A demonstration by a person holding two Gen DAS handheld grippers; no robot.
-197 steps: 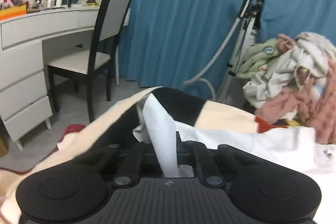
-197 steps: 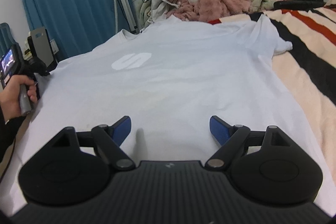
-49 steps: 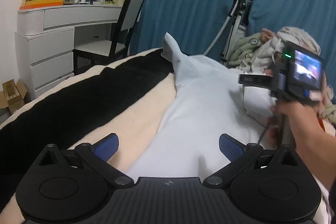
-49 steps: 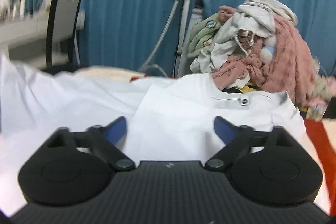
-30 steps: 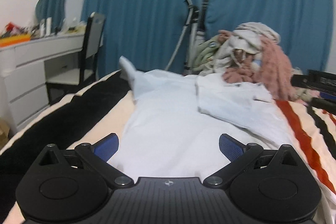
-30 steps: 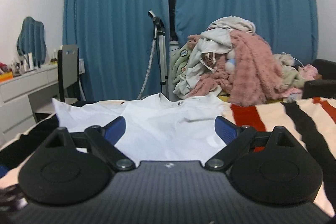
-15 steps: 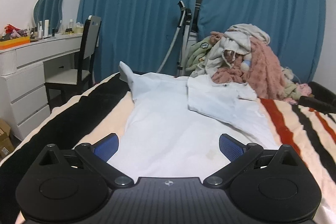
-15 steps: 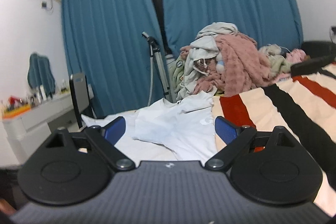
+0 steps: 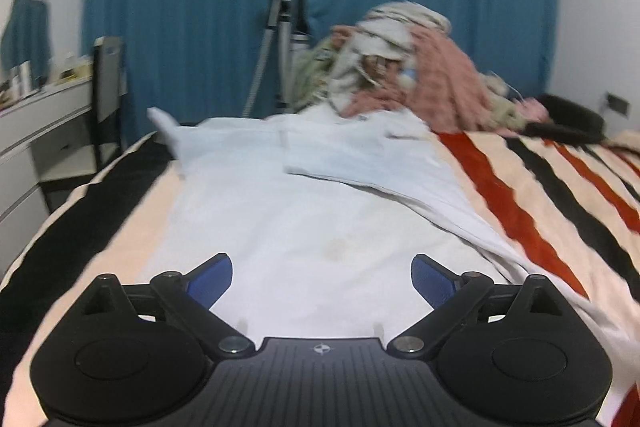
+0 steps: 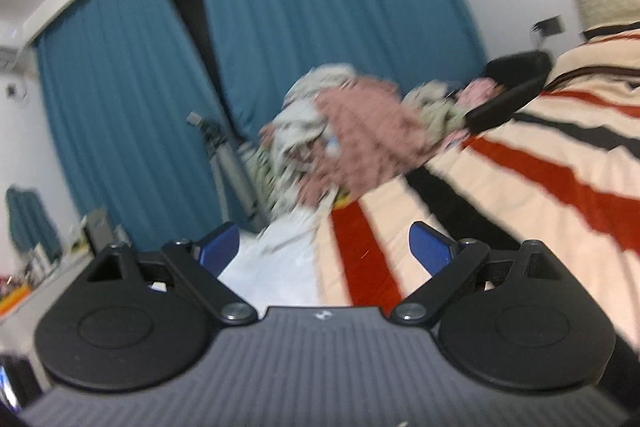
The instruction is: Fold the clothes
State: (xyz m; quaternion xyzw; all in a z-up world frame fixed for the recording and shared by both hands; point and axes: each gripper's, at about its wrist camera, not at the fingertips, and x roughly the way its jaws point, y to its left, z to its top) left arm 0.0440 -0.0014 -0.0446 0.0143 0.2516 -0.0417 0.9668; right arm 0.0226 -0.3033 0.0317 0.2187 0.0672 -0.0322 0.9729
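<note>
A home bedroom: a bed under a striped blanket, a heap of clothes at its far end, blue curtains floor to ceiling, and a white vanity desk with a chair, mirror and small bottles along the left wall.

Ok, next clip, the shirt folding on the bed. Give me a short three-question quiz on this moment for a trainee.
1. True or false: the white T-shirt lies spread on the striped blanket, with one side already folded over onto the body.
2. Multiple choice: what is between the pads of the left gripper?
A. a pinched sleeve
B. nothing gripped; the shirt lies below
C. a pink towel
3. Fill in: behind the shirt, against the blue curtain, sits a ____ of unfolded laundry.

Key: 1 true; 2 B (its jaws are closing, pads clear of the cloth); 3 pile.
</note>
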